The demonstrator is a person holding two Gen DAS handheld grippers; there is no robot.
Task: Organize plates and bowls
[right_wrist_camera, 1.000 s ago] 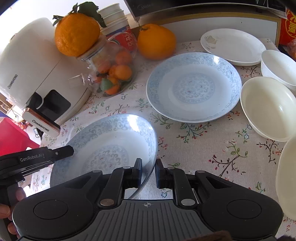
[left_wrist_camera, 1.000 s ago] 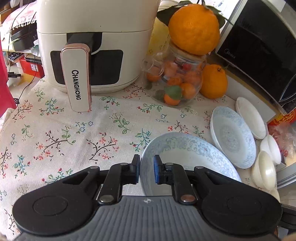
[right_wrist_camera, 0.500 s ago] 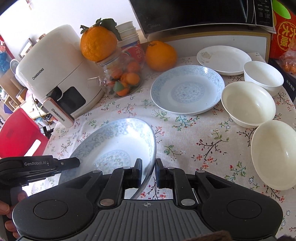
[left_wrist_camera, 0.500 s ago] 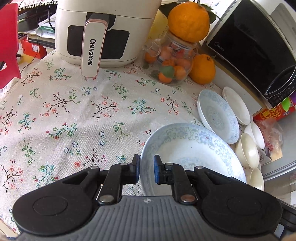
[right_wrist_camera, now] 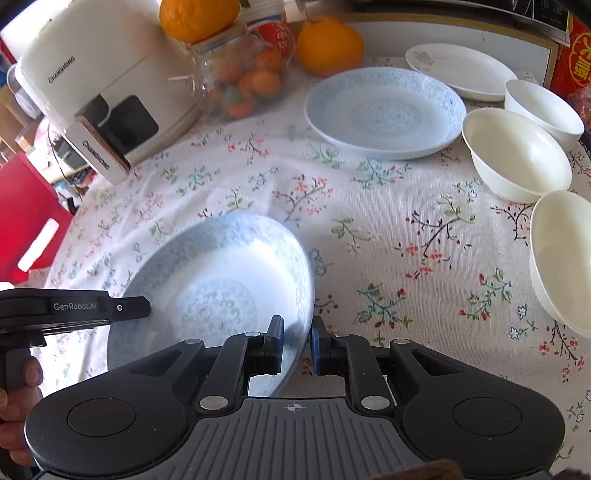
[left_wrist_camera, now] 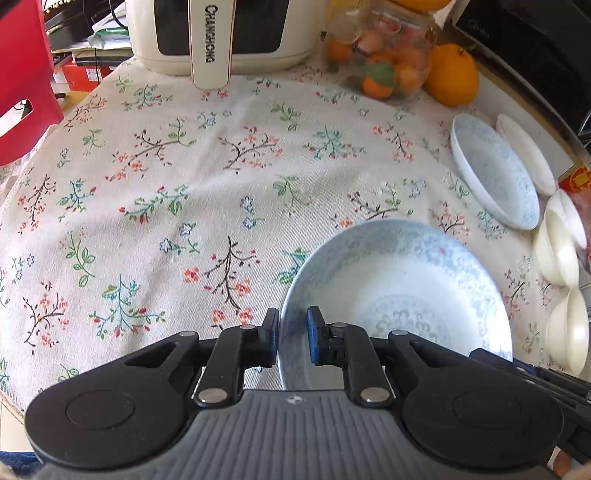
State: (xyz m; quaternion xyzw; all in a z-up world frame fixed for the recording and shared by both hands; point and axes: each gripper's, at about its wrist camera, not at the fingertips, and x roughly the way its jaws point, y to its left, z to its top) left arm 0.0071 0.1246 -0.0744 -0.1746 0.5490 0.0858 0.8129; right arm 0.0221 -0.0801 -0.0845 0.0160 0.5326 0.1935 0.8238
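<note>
A blue-patterned deep plate (left_wrist_camera: 399,288) (right_wrist_camera: 221,266) is low over the flowered tablecloth (left_wrist_camera: 221,192), tilted, with both grippers on opposite rims. My left gripper (left_wrist_camera: 292,332) has the plate's left rim between its pads, and its jaws are opening. My right gripper (right_wrist_camera: 297,339) has the raised right rim between its pads, and its jaws are opening too. The left gripper's finger (right_wrist_camera: 125,307) shows at the plate's far side. A second blue plate (right_wrist_camera: 384,110), a white plate (right_wrist_camera: 461,70) and three white bowls (right_wrist_camera: 517,151) lie at the back right.
A white air fryer (left_wrist_camera: 221,33) stands at the back left, next to a glass jar of fruit (left_wrist_camera: 380,55) and a large orange (left_wrist_camera: 450,74). A microwave (left_wrist_camera: 535,55) and a red box (right_wrist_camera: 576,62) line the right side. A red chair (left_wrist_camera: 22,74) stands past the table's left edge.
Both grippers have carried the blue plate back and down, away from the air fryer and the other dishes. Both pairs of pads stand slightly wider apart.
</note>
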